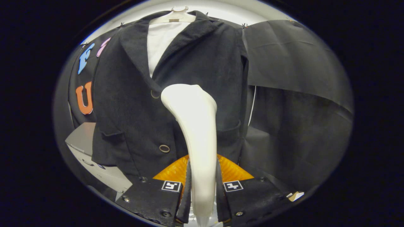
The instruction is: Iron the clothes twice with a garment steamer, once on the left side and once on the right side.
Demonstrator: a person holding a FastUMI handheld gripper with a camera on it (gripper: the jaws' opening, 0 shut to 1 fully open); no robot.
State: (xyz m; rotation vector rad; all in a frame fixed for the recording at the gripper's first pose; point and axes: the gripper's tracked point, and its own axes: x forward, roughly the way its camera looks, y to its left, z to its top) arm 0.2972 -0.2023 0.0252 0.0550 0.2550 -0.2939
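Grey box [82,138]: low beside the garment's left hem. Dark jacket [132,94]: hung on a hanger [176,15] over a white shirt [161,41], facing the fingers, buttons down the front. Garment steamer [195,126]: white, long axis running up and away from the hand-held gripper [203,189], head at the jacket's middle, near the upper button. Hand-held gripper: both fingers pinching the steamer's handle. Judgement: both jacket halves lie just ahead, either side of the head.
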